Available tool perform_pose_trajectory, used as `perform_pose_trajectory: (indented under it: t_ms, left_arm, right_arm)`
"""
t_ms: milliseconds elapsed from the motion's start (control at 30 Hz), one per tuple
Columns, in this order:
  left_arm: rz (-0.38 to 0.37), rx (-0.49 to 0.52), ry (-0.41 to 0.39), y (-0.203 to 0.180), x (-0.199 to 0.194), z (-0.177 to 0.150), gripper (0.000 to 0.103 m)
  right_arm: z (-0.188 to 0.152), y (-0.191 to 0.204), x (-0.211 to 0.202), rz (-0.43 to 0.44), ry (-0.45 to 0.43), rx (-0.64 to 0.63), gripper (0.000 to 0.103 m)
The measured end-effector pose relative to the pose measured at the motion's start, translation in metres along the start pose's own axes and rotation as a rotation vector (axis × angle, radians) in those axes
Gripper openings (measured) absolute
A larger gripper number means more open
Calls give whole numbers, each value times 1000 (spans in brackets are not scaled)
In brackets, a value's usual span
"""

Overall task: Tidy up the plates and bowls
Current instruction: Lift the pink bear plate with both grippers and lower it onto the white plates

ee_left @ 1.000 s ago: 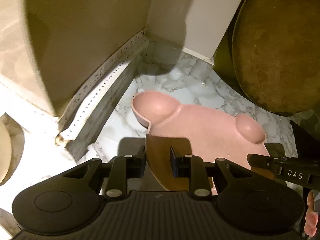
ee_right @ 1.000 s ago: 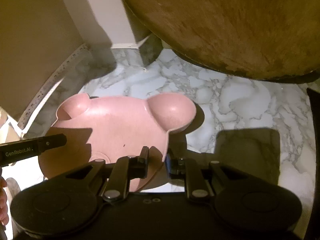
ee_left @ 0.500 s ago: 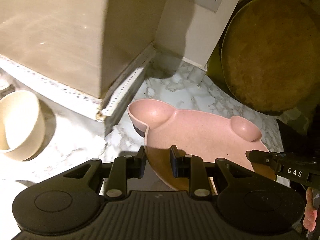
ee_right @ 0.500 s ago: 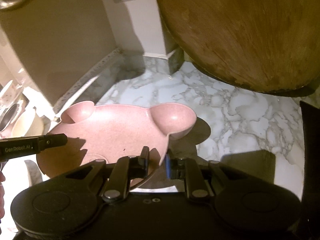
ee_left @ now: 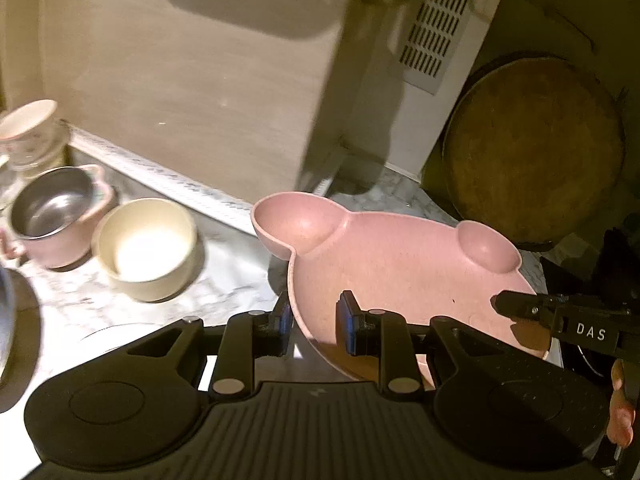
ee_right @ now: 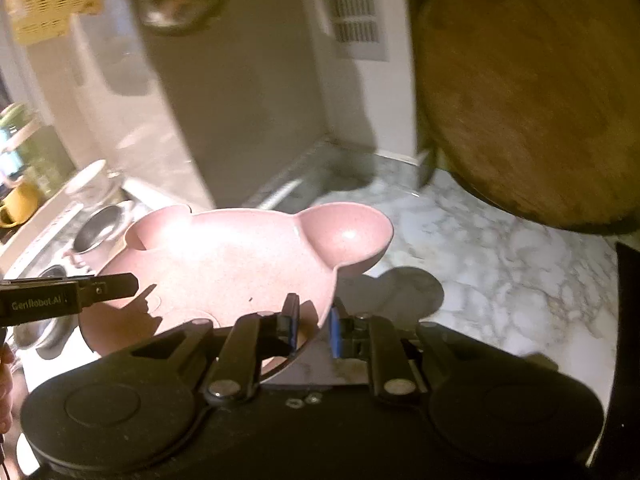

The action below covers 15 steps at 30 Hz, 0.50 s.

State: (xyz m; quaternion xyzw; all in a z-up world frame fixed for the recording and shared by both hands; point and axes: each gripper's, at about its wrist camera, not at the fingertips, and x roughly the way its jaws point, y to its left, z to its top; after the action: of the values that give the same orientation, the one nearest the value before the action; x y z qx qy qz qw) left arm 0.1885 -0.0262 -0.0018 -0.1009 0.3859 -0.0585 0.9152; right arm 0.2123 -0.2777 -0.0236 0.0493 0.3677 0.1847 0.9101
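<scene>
Pink plate (ee_left: 400, 264) is now lifted clear of the marble counter (ee_right: 500, 240), higher than a second ago. The left gripper (ee_left: 311, 322) and the right gripper (ee_right: 314, 326) each clench its near rim. Right of the cream bowl (ee_left: 146, 248), it seems ready to be carried.

A pink plate (ee_right: 224, 264) shaped like an animal head with two round ears is held above a white marble counter (ee_right: 500, 256). The right gripper (ee_right: 314, 326) clamps the plate's near rim, one finger inside and one outside. The left gripper's black finger (ee_right: 108, 286) reaches over the plate's left edge. Right of the plate, a round wooden board (ee_right: 532, 92) leans upright. Behind the plate stands a pale appliance with a vent grille (ee_right: 356, 8). Left of the plate sit a metal-lined bowl (ee_right: 98, 228) and a yellow mug (ee_right: 18, 202), blurred.
</scene>
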Motion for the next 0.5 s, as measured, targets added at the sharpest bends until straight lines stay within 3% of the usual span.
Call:
perform_pose_trajectory:
  t_ms: [200, 500]
  left_arm:
    - [59, 0, -35, 27, -44, -13, 24]
    - [132, -57, -30, 74, -77, -42, 24]
  right_arm:
    - [-4, 42, -5, 70, 2, -61, 16]
    - [-15, 98, 7, 141, 38, -152, 16]
